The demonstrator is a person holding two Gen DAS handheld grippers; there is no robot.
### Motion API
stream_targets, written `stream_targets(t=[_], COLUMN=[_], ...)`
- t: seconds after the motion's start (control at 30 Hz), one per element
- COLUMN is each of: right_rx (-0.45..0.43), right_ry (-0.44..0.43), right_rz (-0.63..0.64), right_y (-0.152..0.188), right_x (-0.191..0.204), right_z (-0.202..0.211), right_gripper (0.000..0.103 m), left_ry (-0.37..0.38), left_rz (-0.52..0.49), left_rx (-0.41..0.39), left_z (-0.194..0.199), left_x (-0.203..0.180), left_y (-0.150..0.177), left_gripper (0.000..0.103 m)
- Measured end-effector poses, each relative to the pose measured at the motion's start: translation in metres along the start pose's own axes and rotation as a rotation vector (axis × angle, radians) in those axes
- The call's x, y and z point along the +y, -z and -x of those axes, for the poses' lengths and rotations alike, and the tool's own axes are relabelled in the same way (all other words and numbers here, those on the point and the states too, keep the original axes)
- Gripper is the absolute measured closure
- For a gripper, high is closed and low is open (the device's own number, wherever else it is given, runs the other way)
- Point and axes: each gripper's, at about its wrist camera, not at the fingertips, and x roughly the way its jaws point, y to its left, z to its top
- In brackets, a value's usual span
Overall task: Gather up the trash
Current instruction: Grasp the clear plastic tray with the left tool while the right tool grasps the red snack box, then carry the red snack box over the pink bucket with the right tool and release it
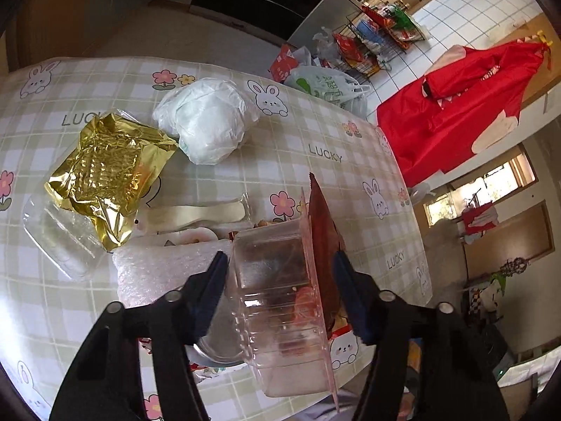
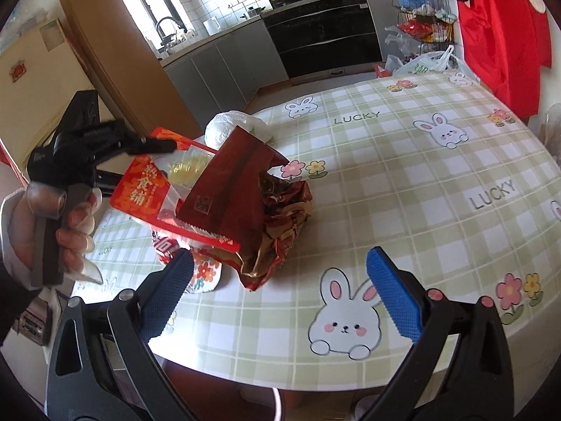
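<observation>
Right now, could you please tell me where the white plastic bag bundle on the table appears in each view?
Left wrist: white plastic bag bundle upper centre, beside the gold foil wrapper.
Right wrist: bundle left of centre, partly hidden behind the dark red packet.
Shared landmark: the bunny tablecloth.

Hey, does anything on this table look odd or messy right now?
Yes. The clear tray in the left gripper is held on its side with red wrappers pressed against it. A torn brown bag lies crumpled open on the tablecloth, and a gold pouch sits creased on a clear lid.
</observation>
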Motion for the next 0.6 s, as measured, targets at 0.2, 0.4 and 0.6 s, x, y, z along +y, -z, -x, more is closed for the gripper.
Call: stream_targets(t=[0.2,0.4,0.6], right_rx=[0.038,0.112,0.169], right_ry=[-0.095,-0.13,-0.09], right_rz=[-0.079,-0.117,-0.105], right_y=[-0.032,-0.056,-0.059], right_x=[0.004,0.016,0.021], right_z=[-0.046,-0.098,-0.119], right_gripper=[0.006,0.006,0.027], left_ry=[-0.012,-0.005,-0.003], left_rz=[-0.034,-0.059,-0.069], left_rx=[-0.018,-0.025,-0.039], left_z=[0.002,0.006,0.012], left_x=[0.0,-0.005,-0.007], left_y=[0.004,0.005,0.007], left_gripper=[0.057,0.058,0.058])
